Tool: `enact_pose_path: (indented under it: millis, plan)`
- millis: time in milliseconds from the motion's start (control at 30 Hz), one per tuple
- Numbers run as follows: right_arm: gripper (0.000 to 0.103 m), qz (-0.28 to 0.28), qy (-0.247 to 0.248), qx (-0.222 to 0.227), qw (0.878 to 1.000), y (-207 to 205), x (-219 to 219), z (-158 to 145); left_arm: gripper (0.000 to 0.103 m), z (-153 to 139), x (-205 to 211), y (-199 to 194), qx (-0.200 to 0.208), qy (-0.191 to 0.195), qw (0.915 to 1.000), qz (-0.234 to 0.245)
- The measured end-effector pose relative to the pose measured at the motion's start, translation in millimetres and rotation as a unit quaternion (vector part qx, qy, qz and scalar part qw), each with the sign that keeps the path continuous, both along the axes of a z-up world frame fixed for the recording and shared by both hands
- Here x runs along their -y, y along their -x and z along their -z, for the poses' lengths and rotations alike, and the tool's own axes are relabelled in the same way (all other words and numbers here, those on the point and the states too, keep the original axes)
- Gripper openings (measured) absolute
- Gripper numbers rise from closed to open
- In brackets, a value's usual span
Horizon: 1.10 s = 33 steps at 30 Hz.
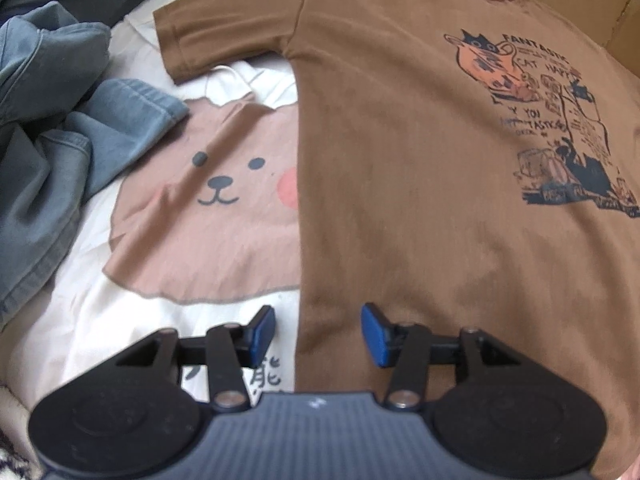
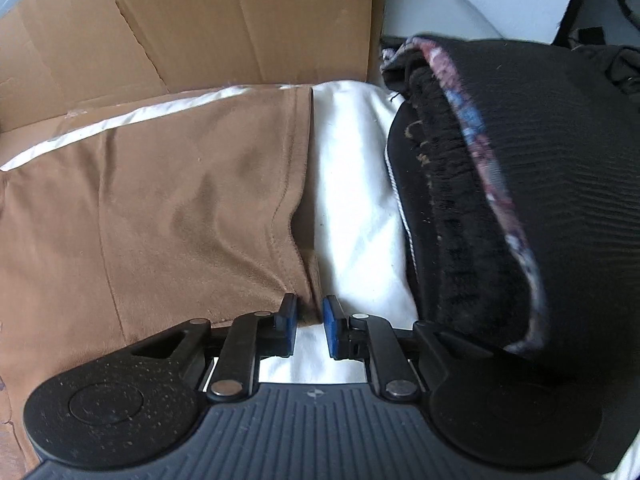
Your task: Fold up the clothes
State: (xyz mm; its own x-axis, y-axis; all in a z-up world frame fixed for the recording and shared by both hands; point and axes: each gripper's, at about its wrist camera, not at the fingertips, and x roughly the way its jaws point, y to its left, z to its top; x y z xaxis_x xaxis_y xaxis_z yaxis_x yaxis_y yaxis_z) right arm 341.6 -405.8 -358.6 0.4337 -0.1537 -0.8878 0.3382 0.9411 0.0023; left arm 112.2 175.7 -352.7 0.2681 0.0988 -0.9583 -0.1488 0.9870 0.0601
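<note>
A brown T-shirt (image 1: 400, 168) with a cat print (image 1: 552, 120) lies flat, front up, on a white bed sheet (image 1: 80, 320); one short sleeve (image 1: 216, 36) sticks out at the upper left. My left gripper (image 1: 318, 334) is open and straddles the shirt's side edge low down, one pad over the sheet and the other over the brown cloth. In the right wrist view the same brown T-shirt (image 2: 180, 200) ends in a stitched edge. My right gripper (image 2: 310, 322) stands narrowly open there, with a small fold of that edge between its tips, not pinched.
A pink bear face (image 1: 208, 208) is printed on the sheet. Crumpled blue denim (image 1: 48, 128) lies to the left. Flattened cardboard (image 2: 200, 20) stands behind the shirt. A black garment with a patterned lining (image 2: 540, 200) is heaped at the right on the white sheet (image 2: 352, 180).
</note>
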Motion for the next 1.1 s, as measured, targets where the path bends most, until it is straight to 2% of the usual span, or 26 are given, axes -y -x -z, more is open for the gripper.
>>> enact_pose_path:
  millis: [67, 100, 233, 300, 467, 533, 567, 600, 800, 833, 1000, 1100]
  plan:
    - [0.029, -0.018, 0.010, 0.024, 1.000, 5.6, -5.5, -7.7, 0.051, -1.1, -0.5, 3.7, 0.001, -0.001, 1.0000, 0.001]
    - [0.036, -0.032, 0.013, 0.039, 0.999, 7.9, -8.3, -11.0, 0.051, -1.6, -0.7, 5.5, 0.002, -0.002, 1.0000, 0.001]
    - [0.042, -0.071, 0.018, 0.069, 0.995, 3.8, -14.3, -13.3, 0.051, -3.4, -2.1, 11.5, 0.009, -0.001, 1.0000, -0.001]
    - [0.045, -0.073, 0.017, 0.071, 0.995, -4.3, -13.0, -10.1, 0.051, -4.3, -1.8, 12.0, 0.012, 0.000, 0.9999, -0.003]
    - [0.045, -0.063, 0.003, 0.061, 0.996, -27.0, -5.3, 3.7, 0.051, -0.6, -4.5, 11.7, 0.017, 0.001, 0.9998, -0.008]
    - [0.038, -0.057, -0.010, 0.062, 0.996, -34.5, -0.5, 8.3, 0.051, 0.1, -5.9, 9.5, 0.019, 0.001, 0.9998, -0.007]
    - [0.028, -0.057, -0.004, 0.061, 0.996, -35.2, 0.1, 9.4, 0.051, 0.4, -6.0, 8.6, 0.019, 0.000, 0.9998, -0.004]
    - [0.007, -0.058, 0.003, 0.060, 0.997, -35.5, 0.5, 10.3, 0.051, 0.9, -5.7, 7.5, 0.019, -0.001, 0.9998, 0.001]
    - [0.003, -0.050, 0.070, 0.041, 0.995, -27.9, 1.2, 20.4, 0.051, 2.7, -7.0, 1.5, 0.018, -0.004, 0.9996, 0.021]
    - [0.003, -0.048, 0.077, 0.038, 0.995, -27.2, 2.4, 21.5, 0.051, 2.4, -7.5, 1.2, 0.022, 0.002, 0.9989, 0.040]
    - [0.006, -0.051, 0.075, 0.071, 0.993, -15.3, 0.1, 5.9, 0.051, 1.0, -11.2, 2.3, 0.025, 0.002, 0.9990, 0.038]
    - [0.009, -0.068, 0.053, 0.099, 0.991, -15.4, 2.3, -0.9, 0.051, -1.1, -12.1, 8.4, 0.025, 0.001, 0.9991, 0.033]
